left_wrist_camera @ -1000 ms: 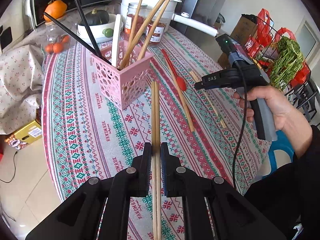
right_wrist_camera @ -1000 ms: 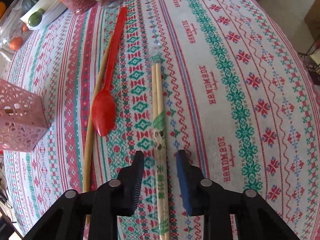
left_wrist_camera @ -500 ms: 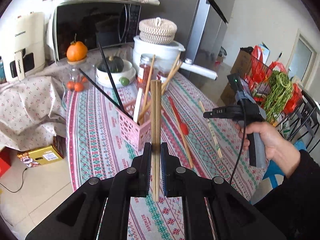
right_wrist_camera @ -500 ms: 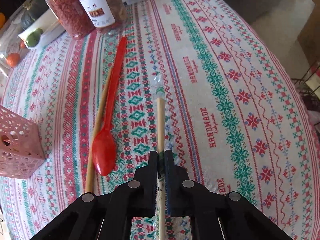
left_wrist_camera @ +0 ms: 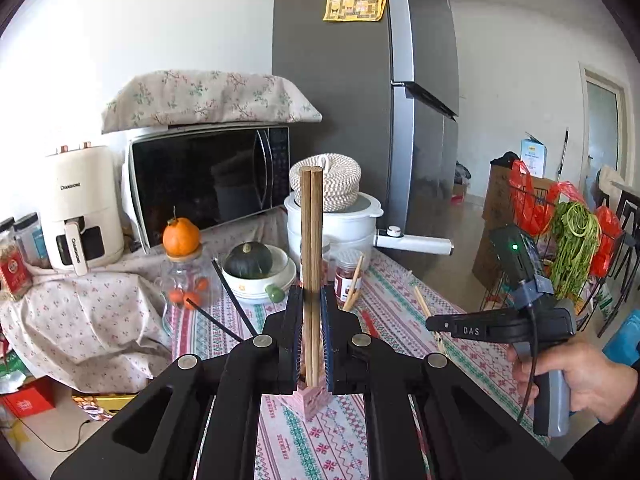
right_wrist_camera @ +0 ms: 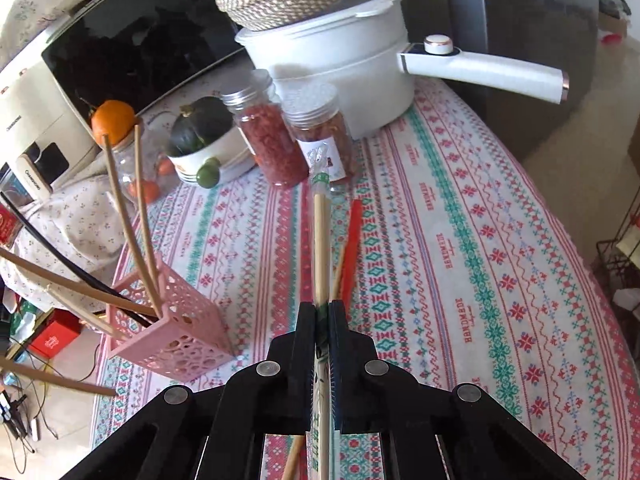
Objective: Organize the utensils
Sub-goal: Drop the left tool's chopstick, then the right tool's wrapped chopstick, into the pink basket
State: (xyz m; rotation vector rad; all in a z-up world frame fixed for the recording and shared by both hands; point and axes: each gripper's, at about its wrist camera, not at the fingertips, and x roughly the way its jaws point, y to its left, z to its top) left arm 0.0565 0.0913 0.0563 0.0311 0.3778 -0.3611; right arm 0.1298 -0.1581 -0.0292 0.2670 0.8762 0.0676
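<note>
In the left view, our left gripper [left_wrist_camera: 311, 336] is squeezing two chopsticks [left_wrist_camera: 311, 240] upright, right over the pink basket [left_wrist_camera: 310, 396].

In the right view, our right gripper [right_wrist_camera: 322, 332] is pinching wrapped sticks [right_wrist_camera: 320, 240] above the bench [right_wrist_camera: 460, 240]. Some sticks are sitting in the basket already; a red spoon [right_wrist_camera: 352, 248] is waiting.

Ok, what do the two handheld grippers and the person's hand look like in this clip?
Both grippers, left and right, are matte black with silver pivot bolts and blue ribbed pads. From the left wrist view, the right unit carries white "DAS" lettering, a grey handle, a black cable and a green LED. The bare hand emerges from a dark sleeve.
</note>
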